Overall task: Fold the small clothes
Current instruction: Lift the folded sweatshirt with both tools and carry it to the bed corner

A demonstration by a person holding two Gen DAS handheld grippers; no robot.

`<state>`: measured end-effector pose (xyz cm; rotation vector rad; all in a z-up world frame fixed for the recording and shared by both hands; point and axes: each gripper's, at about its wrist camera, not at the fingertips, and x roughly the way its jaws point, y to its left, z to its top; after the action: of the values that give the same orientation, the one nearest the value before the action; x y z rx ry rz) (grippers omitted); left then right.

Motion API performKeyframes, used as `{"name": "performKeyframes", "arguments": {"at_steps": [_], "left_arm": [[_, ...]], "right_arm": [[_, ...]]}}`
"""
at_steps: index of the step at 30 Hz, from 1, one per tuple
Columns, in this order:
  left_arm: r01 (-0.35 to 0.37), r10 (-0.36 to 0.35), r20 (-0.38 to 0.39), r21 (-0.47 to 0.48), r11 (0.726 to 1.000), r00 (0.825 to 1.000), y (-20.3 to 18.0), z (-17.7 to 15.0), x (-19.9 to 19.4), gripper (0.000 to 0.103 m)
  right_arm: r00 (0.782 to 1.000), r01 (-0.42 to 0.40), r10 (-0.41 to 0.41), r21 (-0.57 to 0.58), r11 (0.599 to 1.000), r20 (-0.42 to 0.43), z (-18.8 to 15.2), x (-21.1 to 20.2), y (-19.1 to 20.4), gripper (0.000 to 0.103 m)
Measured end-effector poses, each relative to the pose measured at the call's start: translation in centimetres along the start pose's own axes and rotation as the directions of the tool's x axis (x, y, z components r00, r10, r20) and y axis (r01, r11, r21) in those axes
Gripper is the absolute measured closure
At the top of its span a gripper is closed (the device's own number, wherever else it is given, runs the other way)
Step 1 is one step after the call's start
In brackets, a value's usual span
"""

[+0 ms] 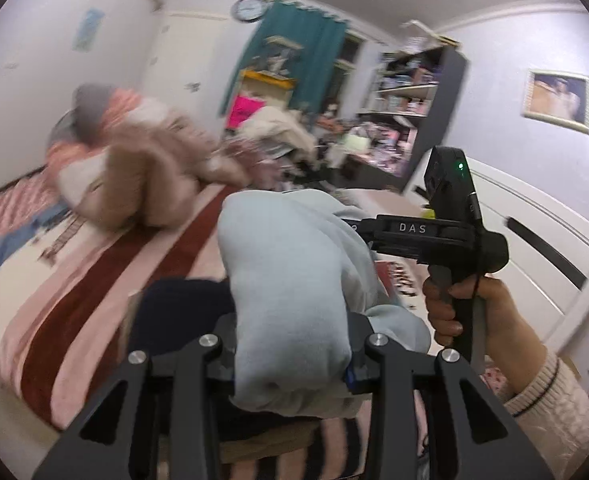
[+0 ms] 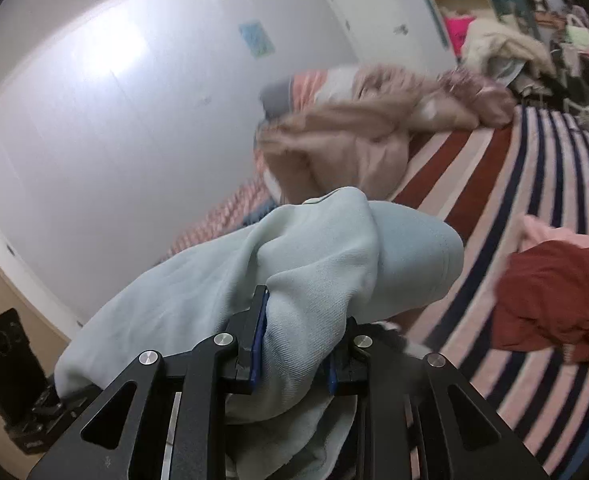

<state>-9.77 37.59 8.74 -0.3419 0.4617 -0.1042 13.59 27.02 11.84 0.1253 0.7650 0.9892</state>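
Note:
A pale blue garment [image 1: 290, 280] hangs bunched between both grippers, lifted above the striped bed. My left gripper [image 1: 292, 364] is shut on one part of it. My right gripper [image 2: 294, 352] is shut on another part of the same pale blue garment [image 2: 314, 264]. The right gripper's black body [image 1: 434, 236] and the hand holding it show to the right in the left wrist view. A dark navy piece of cloth [image 1: 182, 312] lies under the left gripper.
The bed has a striped blanket [image 2: 534, 168]. A beige and pink heap of clothes [image 1: 142, 168] lies at its far end. A dark red garment [image 2: 554, 304] and a pink one [image 2: 550, 236] lie on the right. Cluttered shelves [image 1: 410, 100] and a white door [image 1: 534, 248] stand beyond.

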Motion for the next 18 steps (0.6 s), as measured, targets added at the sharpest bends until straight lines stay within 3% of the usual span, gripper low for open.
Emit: {"name": "performKeyframes", "arguments": {"at_steps": [4, 6, 8, 9, 11, 13, 18], "left_arm": [[-0.058, 0.054, -0.063, -0.081, 0.995, 0.997, 4.5, -2.3, 2.1, 0.07], [-0.07, 0.059, -0.094, -0.119, 0.99, 0.994, 6.4, -3.1, 3.0, 0.068], [-0.064, 0.05, -0.089, -0.161, 0.985, 0.995, 7.6, -4.0, 3.1, 0.06], [-0.068, 0.055, -0.088, -0.159, 0.985, 0.995, 7.5, -4.2, 3.0, 0.057], [-0.105, 0.097, -0.076, -0.112, 0.988, 0.992, 6.8, -4.6, 2.5, 0.039], [-0.13, 0.126, -0.058, -0.078, 0.988, 0.99, 6.0, -4.3, 2.3, 0.03], [-0.138, 0.139, 0.012, -0.042, 0.989, 0.99, 5.0, -2.9, 1.0, 0.024]], "right_arm": [[0.994, 0.064, -0.066, -0.025, 0.998, -0.093, -0.8, 6.1, 0.7, 0.085], [0.986, 0.102, -0.108, -0.051, 0.993, -0.127, -1.6, 8.1, 0.7, 0.078], [0.972, 0.152, -0.171, -0.123, 0.981, -0.162, -2.3, 9.1, 0.8, 0.066], [0.969, 0.164, -0.189, -0.16, 0.973, -0.16, -2.6, 9.2, 0.8, 0.064], [0.974, 0.152, -0.177, -0.17, 0.974, -0.144, -3.1, 8.2, 0.6, 0.049], [0.981, 0.127, -0.145, -0.143, 0.982, -0.125, -3.4, 6.5, -0.1, 0.04], [0.99, 0.109, -0.12, -0.133, 0.985, -0.078, -3.9, 2.8, -0.6, 0.036]]}}
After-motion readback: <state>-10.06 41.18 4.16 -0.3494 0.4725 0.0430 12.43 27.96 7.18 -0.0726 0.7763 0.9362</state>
